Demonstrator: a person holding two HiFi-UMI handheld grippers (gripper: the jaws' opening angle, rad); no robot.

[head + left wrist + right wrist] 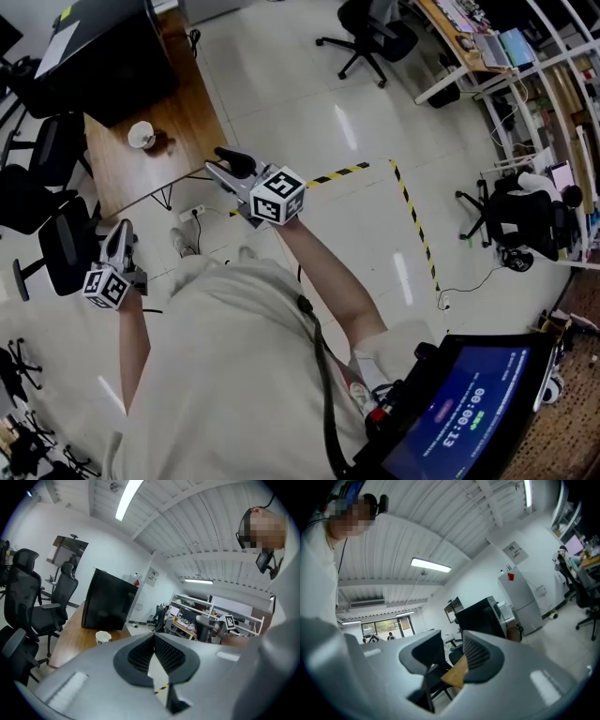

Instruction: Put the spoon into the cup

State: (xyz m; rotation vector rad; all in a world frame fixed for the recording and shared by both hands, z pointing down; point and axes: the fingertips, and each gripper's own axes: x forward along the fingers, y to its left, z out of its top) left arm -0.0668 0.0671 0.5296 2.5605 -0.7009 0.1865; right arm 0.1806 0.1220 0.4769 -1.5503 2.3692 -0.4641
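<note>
The one white cup (141, 136) stands on the wooden counter (183, 117) in the upper left of the head view, near the middle of the bare wood. A small dark shape lies just right of the cup, too small to name, and no view shows the spoon clearly. One black boxy appliance (103, 47) fills the counter's top end. At least three black office chairs (66, 246) line the counter's left side.

There are two tools, both well apart from the cup and off the counter. The left tool (121, 230) sits at the left edge of the frame, below the counter. In its own view the left tool (152, 637) has its ribbed pads meeting at the tips, with nothing between them, and the cup (103, 637) shows beyond on the counter (70, 641). The right tool (226, 164) is at mid-frame, beside the counter's lower right corner. In its own view the right tool (452, 643) has its jaws apart and empty, with only a wedge of the counter (457, 674) seen through the gap.

Two strips of yellow-black tape (412, 216) meet in a corner on the floor.
</note>
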